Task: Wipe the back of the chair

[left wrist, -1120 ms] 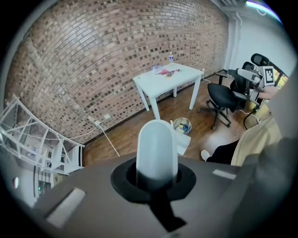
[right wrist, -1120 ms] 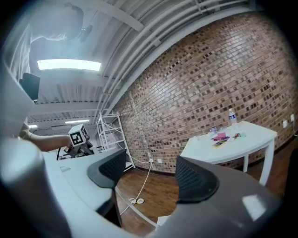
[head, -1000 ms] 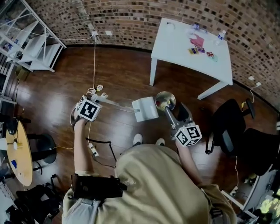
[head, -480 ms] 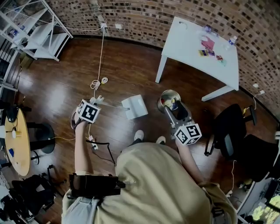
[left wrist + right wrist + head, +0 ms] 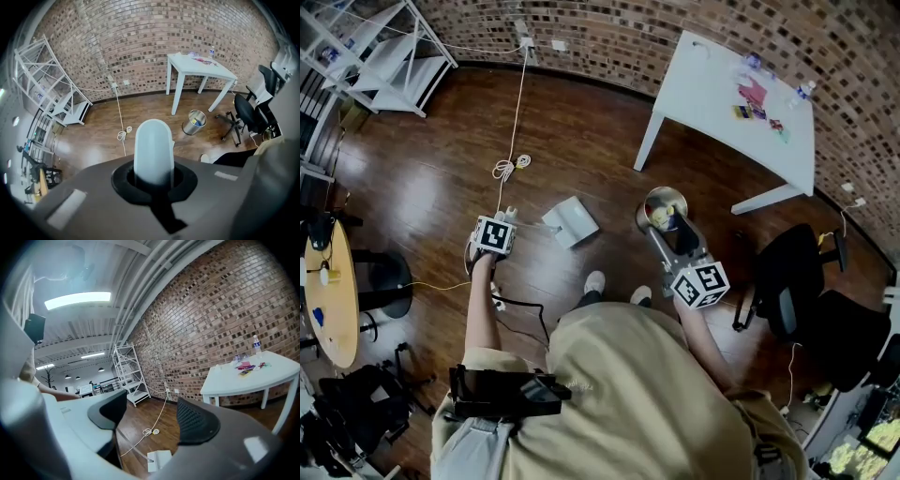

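Note:
The black office chair stands on the wooden floor to my right, its back toward me; the left gripper view shows the chair beside the white table. My right gripper reaches level ahead, well left of the chair, above a steel bin. In its own view the right gripper has its black pads apart with only floor between them. My left gripper points steeply down at my left side. From its camera the left gripper is one pale rounded tip, shut, nothing seen in it.
A white box-like object with a thin rod lies between the grippers. A white table stands by the brick wall, a white shelf rack at far left. A cable coil lies on the floor. A round wooden table is at the left.
My left gripper has dropped lower and rolled at my left side. The right gripper has drifted a little. The white box now shows further left, nearer the left gripper.

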### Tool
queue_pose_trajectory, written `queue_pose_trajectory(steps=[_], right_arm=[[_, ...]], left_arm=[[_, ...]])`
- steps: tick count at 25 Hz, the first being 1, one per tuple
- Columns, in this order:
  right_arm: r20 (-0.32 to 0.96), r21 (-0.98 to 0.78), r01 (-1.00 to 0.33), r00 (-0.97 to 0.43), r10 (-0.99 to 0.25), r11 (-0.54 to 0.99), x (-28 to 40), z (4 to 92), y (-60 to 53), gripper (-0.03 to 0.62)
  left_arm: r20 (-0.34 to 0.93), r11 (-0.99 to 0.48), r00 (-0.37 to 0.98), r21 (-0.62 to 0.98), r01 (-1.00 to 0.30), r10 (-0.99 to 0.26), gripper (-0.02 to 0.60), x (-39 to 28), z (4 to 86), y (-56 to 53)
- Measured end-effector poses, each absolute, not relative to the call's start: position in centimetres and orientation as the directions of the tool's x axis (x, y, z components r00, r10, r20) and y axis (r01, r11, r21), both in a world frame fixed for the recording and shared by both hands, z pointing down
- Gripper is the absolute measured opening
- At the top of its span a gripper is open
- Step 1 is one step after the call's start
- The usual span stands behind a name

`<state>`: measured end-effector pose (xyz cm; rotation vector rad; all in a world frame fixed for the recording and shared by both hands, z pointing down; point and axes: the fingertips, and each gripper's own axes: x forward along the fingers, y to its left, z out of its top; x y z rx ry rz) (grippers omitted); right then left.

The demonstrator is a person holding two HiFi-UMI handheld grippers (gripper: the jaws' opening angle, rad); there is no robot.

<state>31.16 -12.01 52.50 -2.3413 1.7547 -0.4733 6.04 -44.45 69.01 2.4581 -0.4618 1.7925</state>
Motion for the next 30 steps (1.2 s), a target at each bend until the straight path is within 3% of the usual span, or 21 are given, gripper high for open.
queue_pose_trajectory(steps=[13,17,22,30], right_arm=[[0.162,-0.317,-0.896,0.271,-0.949,-0.31,31.1,52.4,-10.9,0.322],[0.171,-0.314,-0.895,0.274,-0.946,-0.316,31.2,52.5,-10.2,0.322],[0.185,-0.318,-0.892,0.273,-0.944,-0.32,31.1,53.2,-9.3,0.322],[0.194,-0.33,-0.897,0.239,-0.951,-0.293,29.8,53.6,-9.8,0.322]], left_arm=[[0.976,-0.884,0.195,0.002,-0.468,-0.101,0.003,2.8,78.5,-41.4],[0.973,-0.872,0.193,-0.018,-0.49,-0.129,0.003,1.0,80.5,-40.6],[0.98,-0.871,0.092,-0.109,-0.479,-0.174,0.003,-3.3,82.4,-40.2],[0.971,-0.867,0.119,-0.126,-0.481,-0.207,0.003,-5.7,82.0,-39.9]])
